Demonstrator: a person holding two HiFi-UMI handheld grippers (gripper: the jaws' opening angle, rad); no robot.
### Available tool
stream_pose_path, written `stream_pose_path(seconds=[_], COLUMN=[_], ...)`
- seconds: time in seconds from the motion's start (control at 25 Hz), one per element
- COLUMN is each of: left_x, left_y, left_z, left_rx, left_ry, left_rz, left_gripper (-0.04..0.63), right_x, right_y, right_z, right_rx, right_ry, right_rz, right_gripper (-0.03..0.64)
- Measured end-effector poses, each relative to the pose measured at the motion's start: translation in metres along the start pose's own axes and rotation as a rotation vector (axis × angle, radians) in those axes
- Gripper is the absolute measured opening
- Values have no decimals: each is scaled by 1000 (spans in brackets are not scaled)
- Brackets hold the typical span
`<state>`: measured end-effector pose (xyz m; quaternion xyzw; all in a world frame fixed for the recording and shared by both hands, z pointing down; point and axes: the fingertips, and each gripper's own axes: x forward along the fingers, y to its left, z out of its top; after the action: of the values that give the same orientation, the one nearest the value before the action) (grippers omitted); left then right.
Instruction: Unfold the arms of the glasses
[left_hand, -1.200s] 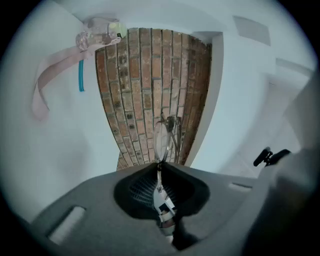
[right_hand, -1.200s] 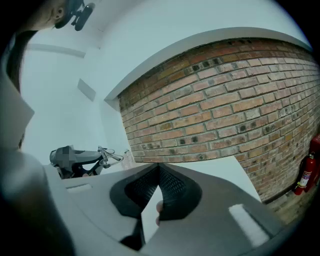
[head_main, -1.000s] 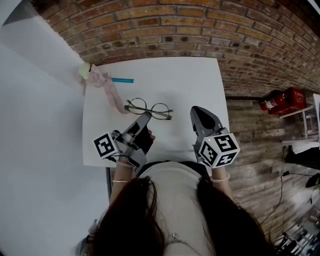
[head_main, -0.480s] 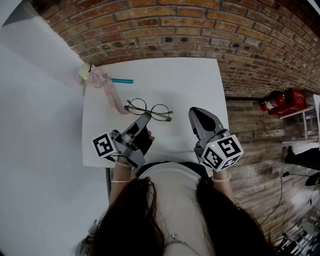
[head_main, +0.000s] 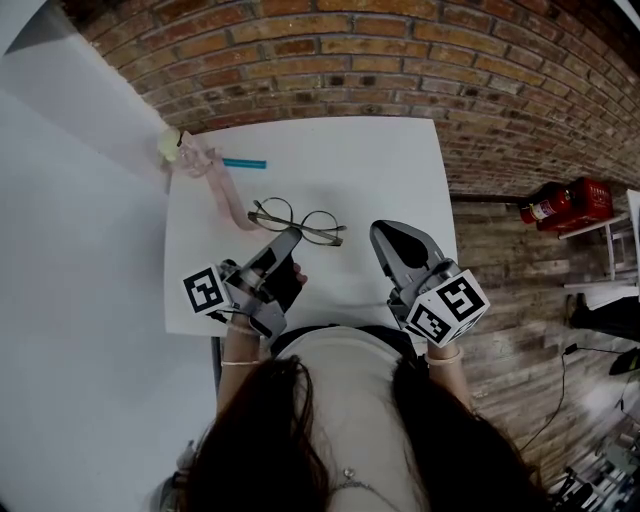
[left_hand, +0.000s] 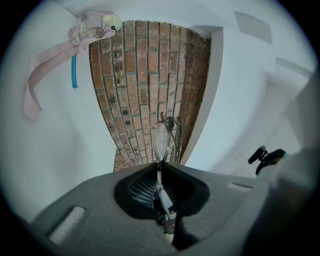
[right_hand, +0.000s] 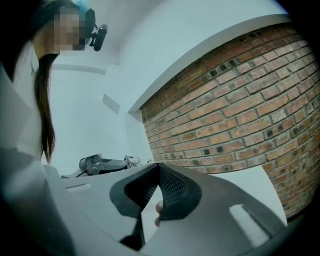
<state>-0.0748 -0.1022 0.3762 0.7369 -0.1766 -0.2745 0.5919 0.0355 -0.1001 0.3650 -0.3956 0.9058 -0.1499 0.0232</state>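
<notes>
the person stands at the near edge of the white table, a gripper in each hand. the left gripper reaches forward and a little to the right, and its jaws are pressed together on a thin arm of the glasses. seen along those jaws, the arm runs down between the two pads and the round lenses stand edge-on just past the tips. the right gripper hangs over the table's near right part, well apart from the glasses. its jaws are closed tip to tip with nothing between them, and only a fingertip of the holding hand shows behind the pads.

the glasses sit near the middle of the table, wire frame and two round lenses side by side, at the left gripper's tips. i cannot tell whether they rest on the table or are lifted off it. beyond them to the left a pink strap trails from a small yellow-green thing at the far left corner, with a blue stick lying beside it. behind the table rises a brick wall. off to the right, on the wooden floor, lies a red fire extinguisher.
</notes>
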Motion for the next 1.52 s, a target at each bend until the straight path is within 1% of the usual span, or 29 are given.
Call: stream_pose_path(seconds=[0.2, 0.56, 1.12, 1.4, 1.52], left_x=[0, 2, 4, 5, 6], left_y=[-1, -3, -3, -2, -2], left_z=[0, -3, -8, -12, -14], left_rx=[-1, -5, -43, -55, -57], left_ry=[12, 38, 84, 117, 128], left_rz=[-7, -15, -50, -68, -71], left_gripper=[23, 23, 23, 23, 23], right_x=[4, 8, 10, 10, 9], right_y=[10, 24, 35, 40, 40], right_z=[-1, -4, -10, -12, -11], right_rx=[-9, -14, 45, 67, 71], right_ry=[14, 38, 54, 62, 56], right_rz=[62, 146, 252, 297, 303], right_gripper=[15, 35, 48, 49, 49])
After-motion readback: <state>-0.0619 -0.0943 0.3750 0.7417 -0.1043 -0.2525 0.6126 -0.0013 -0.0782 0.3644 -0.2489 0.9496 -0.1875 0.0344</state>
